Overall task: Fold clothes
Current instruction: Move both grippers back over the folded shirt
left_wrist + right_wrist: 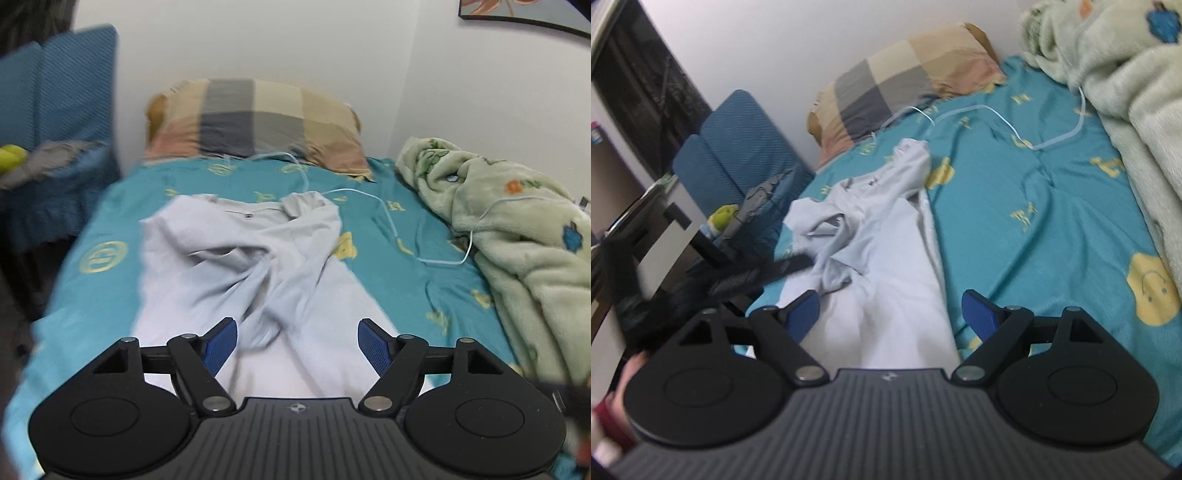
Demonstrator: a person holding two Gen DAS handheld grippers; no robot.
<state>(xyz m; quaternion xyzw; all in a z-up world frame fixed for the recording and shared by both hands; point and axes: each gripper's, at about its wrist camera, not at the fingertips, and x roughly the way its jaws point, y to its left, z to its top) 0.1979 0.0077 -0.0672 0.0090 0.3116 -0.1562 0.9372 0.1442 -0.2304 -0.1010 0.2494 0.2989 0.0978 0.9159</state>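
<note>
- Pale grey shirt point(236, 258) lies on the teal bedsheet point(399, 273), left of the bed's midline, collar toward the checked pillow point(255, 118), hem end toward both grippers. One sleeve is thrown across the chest; the body is creased, not flat.
- Long axis runs from the grippers straight away to the pillow.
- Left gripper point(297, 345): jaws spread wide, nothing between them, hovering over the near hem, centred on the cloth.
- Right gripper point(890, 314): jaws likewise apart and empty, over the shirt's right-hand edge, its right finger above bare sheet.
- Both sit about equally near the hem; the left lies nearer the crossed sleeve.
- Room: free sheet to the shirt's right, crossed by a thin white cable point(388, 221); green fleece blanket point(517, 221) beyond. On the left the mattress edge is close.
</note>
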